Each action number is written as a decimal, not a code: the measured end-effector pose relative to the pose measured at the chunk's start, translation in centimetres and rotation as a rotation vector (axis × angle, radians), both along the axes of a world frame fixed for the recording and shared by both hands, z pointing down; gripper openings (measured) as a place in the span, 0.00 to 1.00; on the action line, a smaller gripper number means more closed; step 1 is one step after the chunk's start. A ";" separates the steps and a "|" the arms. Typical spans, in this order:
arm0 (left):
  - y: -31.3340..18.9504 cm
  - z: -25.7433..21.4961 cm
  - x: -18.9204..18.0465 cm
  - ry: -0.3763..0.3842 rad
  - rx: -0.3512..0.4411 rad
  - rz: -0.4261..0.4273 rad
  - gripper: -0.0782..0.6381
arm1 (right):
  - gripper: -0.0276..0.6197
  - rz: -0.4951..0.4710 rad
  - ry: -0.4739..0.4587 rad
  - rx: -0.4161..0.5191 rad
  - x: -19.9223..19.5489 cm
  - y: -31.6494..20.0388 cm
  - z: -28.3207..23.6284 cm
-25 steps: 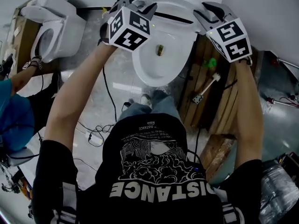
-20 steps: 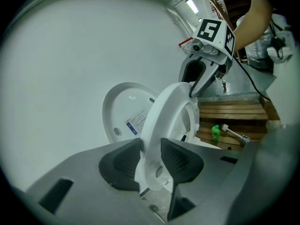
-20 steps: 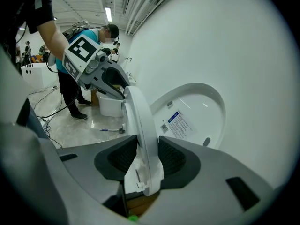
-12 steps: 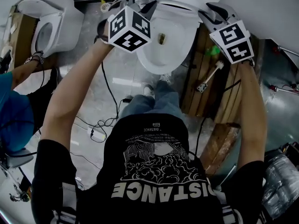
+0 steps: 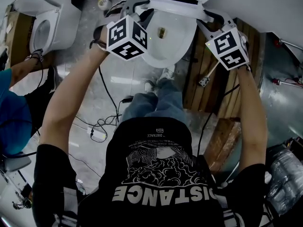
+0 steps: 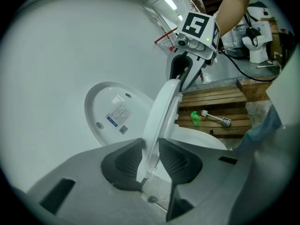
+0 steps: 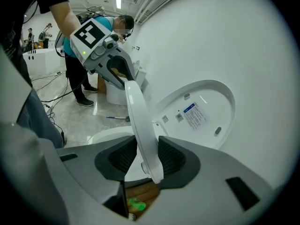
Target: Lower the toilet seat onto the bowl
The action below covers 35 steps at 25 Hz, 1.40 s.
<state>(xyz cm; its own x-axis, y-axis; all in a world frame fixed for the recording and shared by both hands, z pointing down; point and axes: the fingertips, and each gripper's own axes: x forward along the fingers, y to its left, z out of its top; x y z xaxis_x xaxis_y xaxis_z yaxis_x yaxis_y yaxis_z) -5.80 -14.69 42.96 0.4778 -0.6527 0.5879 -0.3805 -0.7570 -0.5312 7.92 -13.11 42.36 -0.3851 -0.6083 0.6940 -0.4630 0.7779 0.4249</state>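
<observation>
Left gripper (image 6: 151, 149) is seen with its jaws closing on the rim of the toilet seat (image 6: 161, 116), which stands between the 2 ribbed pads (image 6: 123, 161), both of which lie against its faces. The right gripper (image 7: 147, 146) is clamped on the opposite rim of the same seat, with the rim pinched between its pads.

The seat is raised. It stands nearly upright over the back of the bowl (image 5: 165, 41), is viewed edge-on from each gripper, and is held on the bowl's left side by the left gripper and on its right side by the right gripper. Behind the seat, further from the bowl, the lid (image 6: 115, 116) is seen leaning back, apart from the seat, with a printed label on its underside.

To the right of the bowl, wooden planks (image 6: 220, 97) are laid on the floor, and a toilet brush (image 6: 213, 117) with a green object (image 6: 194, 119) just beside it lies on them. Well to the left of the bowl, a second toilet (image 5: 45, 20) is seen, and a person in a blue top (image 5: 14, 112) is partly visible near it. Cables (image 5: 99, 126) are strewn over the floor in front of the bowl.
</observation>
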 end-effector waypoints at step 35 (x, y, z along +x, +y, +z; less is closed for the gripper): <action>10.7 13.0 -0.9 -0.319 -0.057 0.091 0.30 | 0.32 -0.255 0.162 -0.032 -1.5 11.0 12.5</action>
